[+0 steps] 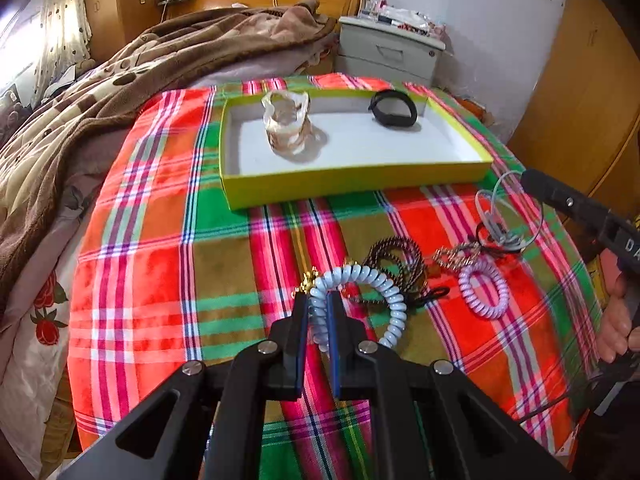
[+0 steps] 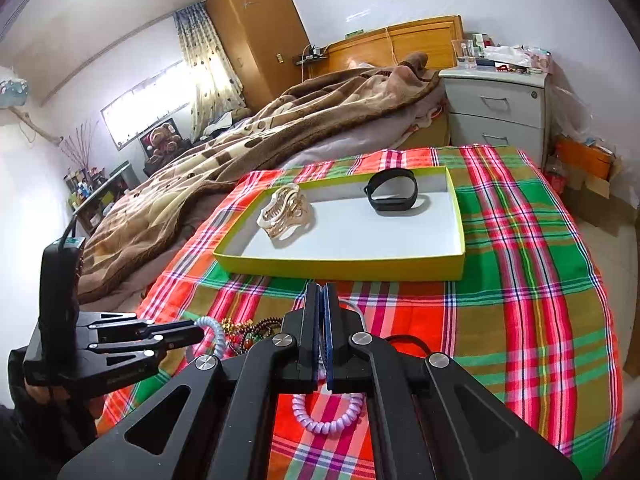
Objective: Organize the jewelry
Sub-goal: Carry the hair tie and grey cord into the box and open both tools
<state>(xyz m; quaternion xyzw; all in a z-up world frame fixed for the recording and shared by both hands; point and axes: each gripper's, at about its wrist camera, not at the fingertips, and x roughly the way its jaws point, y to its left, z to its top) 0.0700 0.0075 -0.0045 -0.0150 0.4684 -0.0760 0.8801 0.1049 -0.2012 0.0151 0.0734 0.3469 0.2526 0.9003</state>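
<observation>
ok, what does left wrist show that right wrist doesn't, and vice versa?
Left wrist only: left gripper shut on the pale blue spiral band, plus the beaded strands and thin wire hoops lying on the cloth.
Right wrist only: right gripper jaws shut, nothing visibly held between them; window and curtain.
Both: yellow tray holding the gold bangle bundle and the black band, the lilac spiral band, plaid cloth.

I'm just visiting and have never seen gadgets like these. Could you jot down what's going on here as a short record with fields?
Setting: plaid cloth spread on a bed
Left gripper: jaws closed on a pale blue coil bracelet
Right gripper: jaws together, nothing visibly held
Tray: yellow box lid holding a black band and a gold and white bundle
Still loose: lilac coil bracelet, dark bead strands
</observation>
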